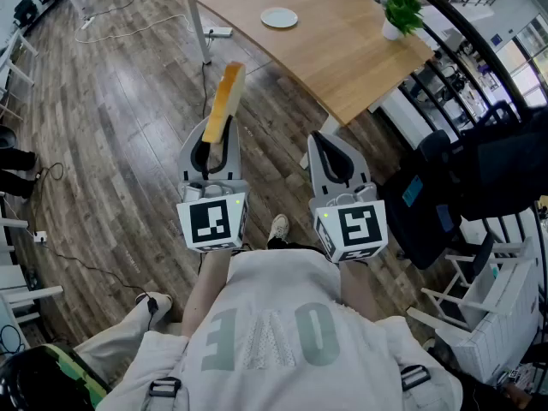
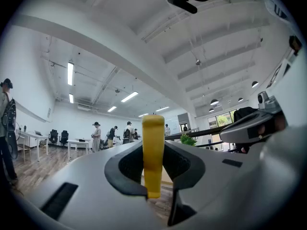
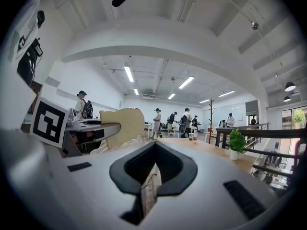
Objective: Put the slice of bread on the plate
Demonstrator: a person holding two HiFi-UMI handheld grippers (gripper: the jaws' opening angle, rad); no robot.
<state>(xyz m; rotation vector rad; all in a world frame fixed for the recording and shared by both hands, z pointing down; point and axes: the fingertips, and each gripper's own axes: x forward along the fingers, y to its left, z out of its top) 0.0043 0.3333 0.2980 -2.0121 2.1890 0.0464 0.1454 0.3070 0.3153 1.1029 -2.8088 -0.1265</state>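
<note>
My left gripper [image 1: 211, 146] is shut on a slice of bread [image 1: 225, 99], which stands upright on its edge out of the jaws, above the wood floor. In the left gripper view the bread [image 2: 153, 143] shows edge-on as a yellow strip pinched between the two dark pads. A small white plate [image 1: 279, 17] lies on the wooden table [image 1: 342, 50] ahead, well beyond both grippers. My right gripper [image 1: 329, 150] is beside the left one, shut with nothing in it; its jaws [image 3: 152, 169] meet in a thin line. From the right gripper view the bread [image 3: 122, 123] appears at the left.
A potted green plant [image 1: 401, 11] stands near the table's right edge, also seen as the plant [image 3: 236, 145]. A black railing and a dark chair [image 1: 445, 187] are on the right. Cables lie on the floor [image 1: 111, 101]. Several people stand far back in the room.
</note>
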